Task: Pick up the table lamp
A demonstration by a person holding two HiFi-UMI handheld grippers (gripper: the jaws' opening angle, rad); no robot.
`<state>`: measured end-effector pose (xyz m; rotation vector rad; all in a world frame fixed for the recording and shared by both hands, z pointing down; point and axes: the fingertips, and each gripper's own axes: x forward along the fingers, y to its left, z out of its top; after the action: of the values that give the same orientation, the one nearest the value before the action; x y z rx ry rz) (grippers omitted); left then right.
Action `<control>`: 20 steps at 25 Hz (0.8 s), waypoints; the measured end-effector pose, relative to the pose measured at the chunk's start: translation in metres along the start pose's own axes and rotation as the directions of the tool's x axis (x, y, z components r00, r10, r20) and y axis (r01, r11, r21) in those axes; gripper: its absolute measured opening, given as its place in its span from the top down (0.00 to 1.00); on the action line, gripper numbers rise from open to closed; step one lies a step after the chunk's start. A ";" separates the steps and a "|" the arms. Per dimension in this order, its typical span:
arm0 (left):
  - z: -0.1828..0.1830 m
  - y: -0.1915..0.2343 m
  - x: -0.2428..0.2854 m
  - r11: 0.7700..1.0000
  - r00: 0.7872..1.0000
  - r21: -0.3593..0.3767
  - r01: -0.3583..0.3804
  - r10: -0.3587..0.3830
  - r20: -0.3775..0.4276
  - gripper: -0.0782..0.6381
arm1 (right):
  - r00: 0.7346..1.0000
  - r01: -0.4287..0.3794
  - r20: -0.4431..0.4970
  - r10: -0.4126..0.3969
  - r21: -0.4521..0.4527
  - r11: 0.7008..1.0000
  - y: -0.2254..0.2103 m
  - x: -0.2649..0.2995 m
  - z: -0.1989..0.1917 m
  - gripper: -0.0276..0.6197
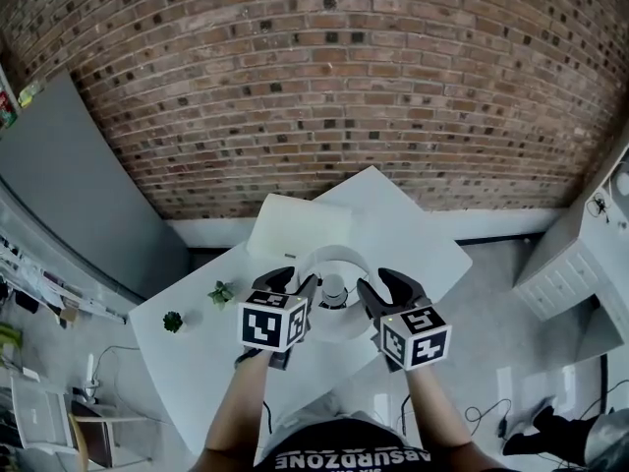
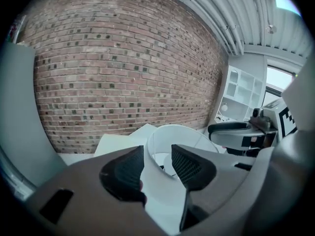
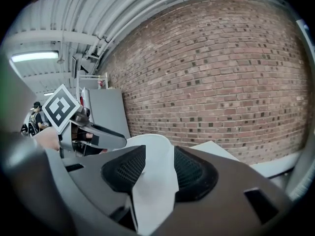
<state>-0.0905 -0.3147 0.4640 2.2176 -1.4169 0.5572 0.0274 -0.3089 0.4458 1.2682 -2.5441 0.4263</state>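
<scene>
I see the table lamp (image 1: 335, 285) at frame centre on the white bench (image 1: 413, 234). My left gripper (image 1: 295, 281) and right gripper (image 1: 383, 283) both stand open, each straddling one side of its shade without clamping.

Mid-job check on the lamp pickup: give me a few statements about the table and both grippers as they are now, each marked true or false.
1. The lamp is on the white table. True.
2. The left gripper and the right gripper each have the wall of the shade between their jaws. True.
3. The wall behind the table is plain white plaster. False: it is brick.
4. The two small plants are on the right gripper's side of the lamp. False: they are on the left gripper's side.
</scene>
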 end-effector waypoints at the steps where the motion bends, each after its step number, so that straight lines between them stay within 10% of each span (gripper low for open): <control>1: -0.001 0.001 0.003 1.000 1.000 -0.010 0.003 -0.003 -0.017 0.67 | 1.000 0.005 -0.019 -0.005 0.002 1.000 -0.002 0.003 0.000 0.71; 20: -0.014 0.010 0.021 0.995 0.990 -0.069 -0.069 0.059 -0.132 0.71 | 0.941 0.032 -0.335 -0.055 -0.073 0.997 -0.006 0.031 -0.019 0.75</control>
<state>-0.0927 -0.3262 0.4889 2.0463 -1.4225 0.6483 0.0167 -0.3278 0.4756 1.1164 -2.2206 0.4982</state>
